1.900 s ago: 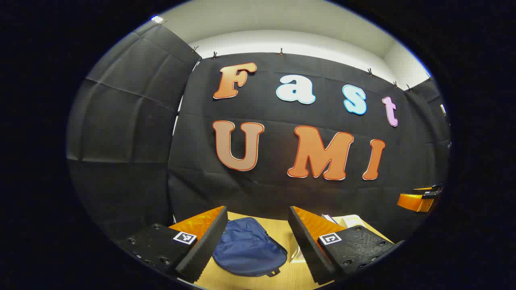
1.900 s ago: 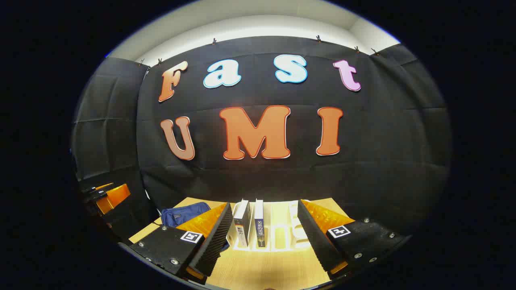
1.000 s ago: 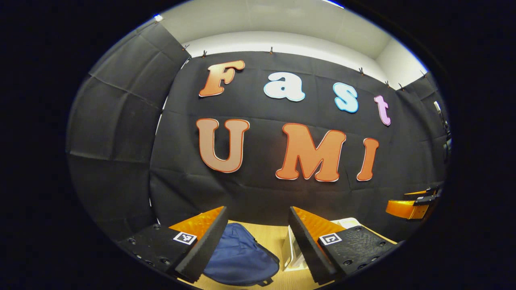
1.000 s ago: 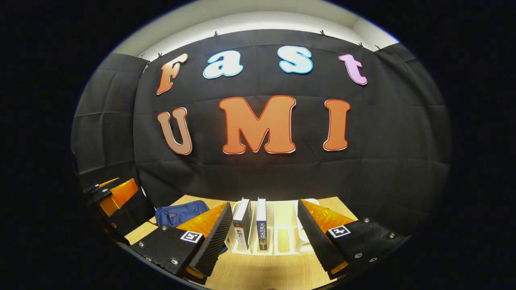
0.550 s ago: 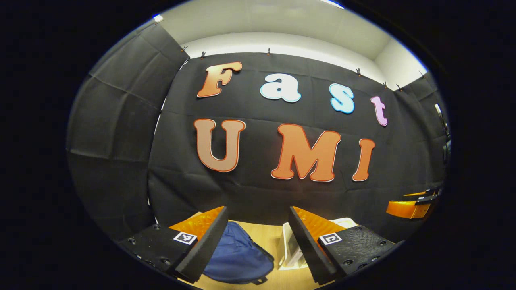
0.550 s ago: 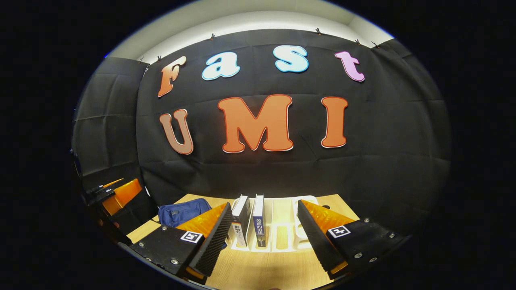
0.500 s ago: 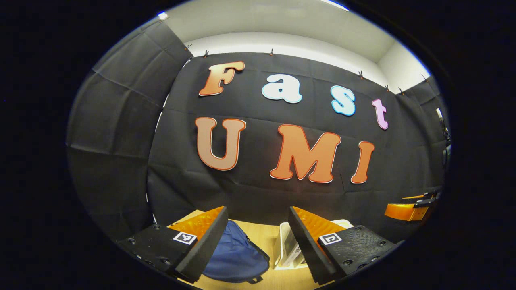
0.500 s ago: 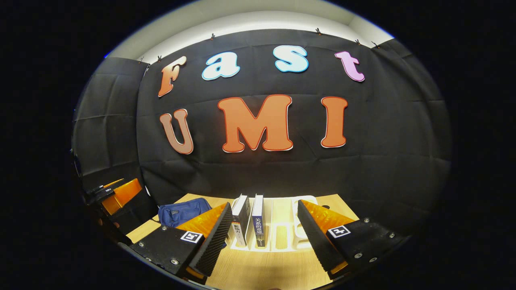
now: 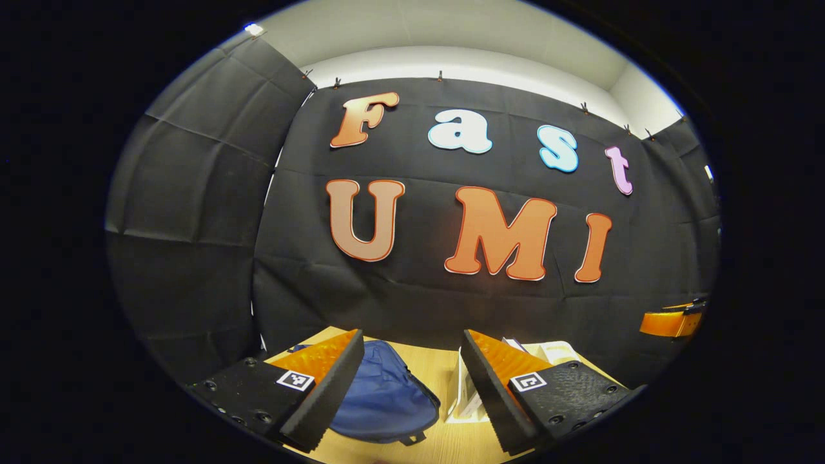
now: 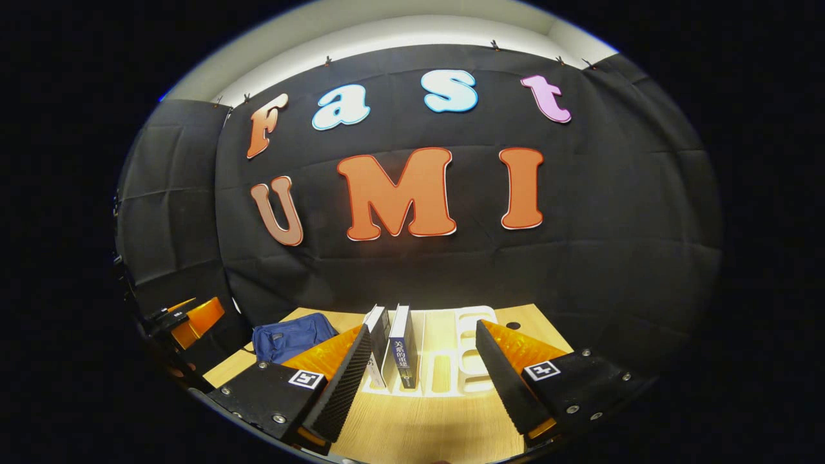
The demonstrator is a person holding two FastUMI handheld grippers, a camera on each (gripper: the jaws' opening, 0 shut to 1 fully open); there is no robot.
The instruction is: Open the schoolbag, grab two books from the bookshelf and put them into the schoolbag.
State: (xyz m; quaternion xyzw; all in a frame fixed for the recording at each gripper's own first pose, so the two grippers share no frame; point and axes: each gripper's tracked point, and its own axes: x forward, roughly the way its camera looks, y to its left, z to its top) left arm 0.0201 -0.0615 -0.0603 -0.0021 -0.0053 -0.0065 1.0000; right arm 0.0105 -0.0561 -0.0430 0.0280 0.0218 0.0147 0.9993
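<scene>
Left gripper (image 9: 412, 386): fingers spread wide, nothing between them, held above the tabletop (image 9: 438, 364). Navy schoolbag (image 9: 383, 399) lies flat on the tabletop straight ahead, partly behind the left finger; can't tell from here whether the zip is open. Just right of the schoolbag stands the white bookshelf (image 9: 461, 393), mostly hidden behind the right finger, no contact between bag and rack that I can make out. An orange bit of the right gripper (image 9: 670, 322) shows well off to the right of the bookshelf, in the air.

Right gripper (image 10: 419, 380): fingers also wide apart, empty, pointed at the bookshelf (image 10: 451, 351). Two books (image 10: 393, 351) stand upright in the bookshelf's left slots, spines facing the camera, side by side; the left one is partly covered by the left finger, but neither finger touches them as far as I can see. Slots to the right of the books hold nothing. The schoolbag (image 10: 290, 335) sits on the tabletop (image 10: 425, 425) left of the bookshelf, near but apart. The left gripper (image 10: 193, 319) hangs further left of the schoolbag.
</scene>
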